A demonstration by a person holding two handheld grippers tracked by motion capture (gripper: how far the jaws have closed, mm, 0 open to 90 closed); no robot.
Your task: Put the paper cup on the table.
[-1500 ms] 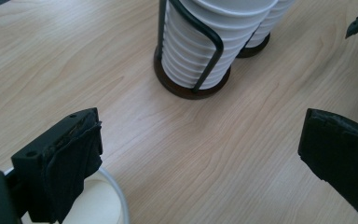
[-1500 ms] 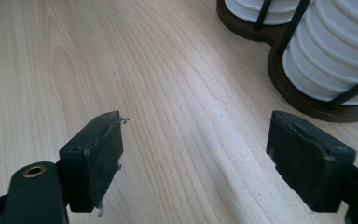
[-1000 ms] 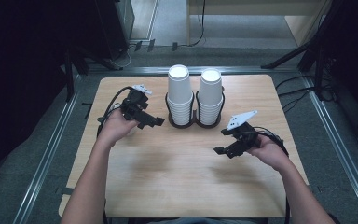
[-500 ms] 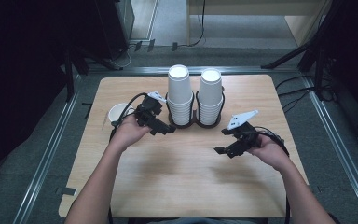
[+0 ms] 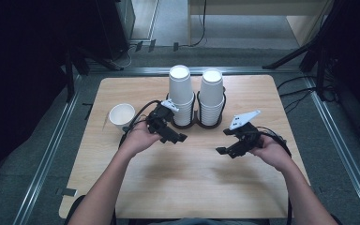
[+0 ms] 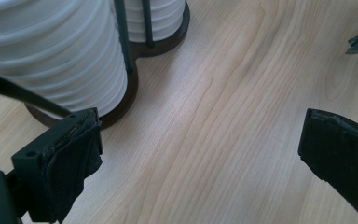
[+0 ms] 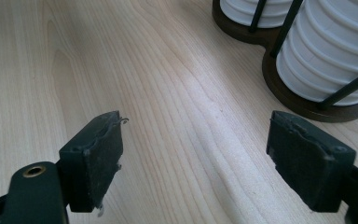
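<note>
High view: two cup stacks [image 5: 182, 93] stand in a rack [image 5: 197, 123] so single cups lift off; one loose cup [image 5: 122, 116] stands apart at left. Left gripper [image 5: 172, 136] sits just beside the rack, right gripper [image 5: 226, 150] near it. Left gripper view: jaws wide, empty, stack [image 6: 56, 51] just ahead. Right gripper view: jaws wide, empty, rack [image 7: 307, 100] ahead.

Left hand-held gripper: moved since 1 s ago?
Yes. The left hand-held gripper shifted rightward, toward the cup holder, uncovering the single cup.

High view: overhead, facing 12 o'clock, far. Gripper views: low, close to table [image 5: 178, 187]; all share cup holder [image 5: 198, 124] [image 6: 121, 109] [image 7: 303, 105].
</note>
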